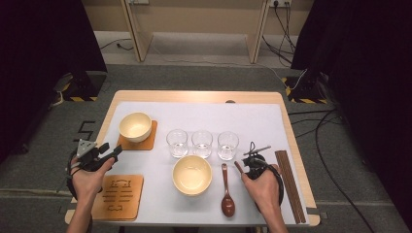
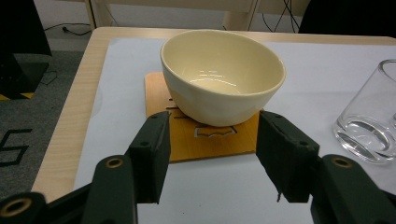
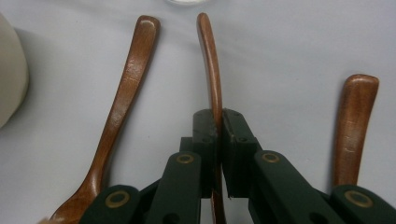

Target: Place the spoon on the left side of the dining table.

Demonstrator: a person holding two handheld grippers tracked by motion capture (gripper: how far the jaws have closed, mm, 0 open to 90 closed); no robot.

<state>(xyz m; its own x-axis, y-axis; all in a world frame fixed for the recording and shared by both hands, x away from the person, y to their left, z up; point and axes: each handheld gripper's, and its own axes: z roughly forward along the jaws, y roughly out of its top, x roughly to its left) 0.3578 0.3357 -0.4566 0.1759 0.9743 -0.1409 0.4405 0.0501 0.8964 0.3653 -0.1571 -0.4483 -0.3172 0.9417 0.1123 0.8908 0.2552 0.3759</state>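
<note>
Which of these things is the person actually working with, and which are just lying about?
In use: right tongs, shut on a wooden spoon; left tongs, open, facing the far bowl on its coaster.
Lying about: three glasses, near bowl, second spoon, chopsticks, bare coaster.

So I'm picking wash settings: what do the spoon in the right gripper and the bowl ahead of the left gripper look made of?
The spoon in the right gripper looks like dark wood with a smooth sheen and faint grain lines. The bowl looks like glazed cream ceramic, with glossy highlights inside, though glossy plastic can't be ruled out.
</note>
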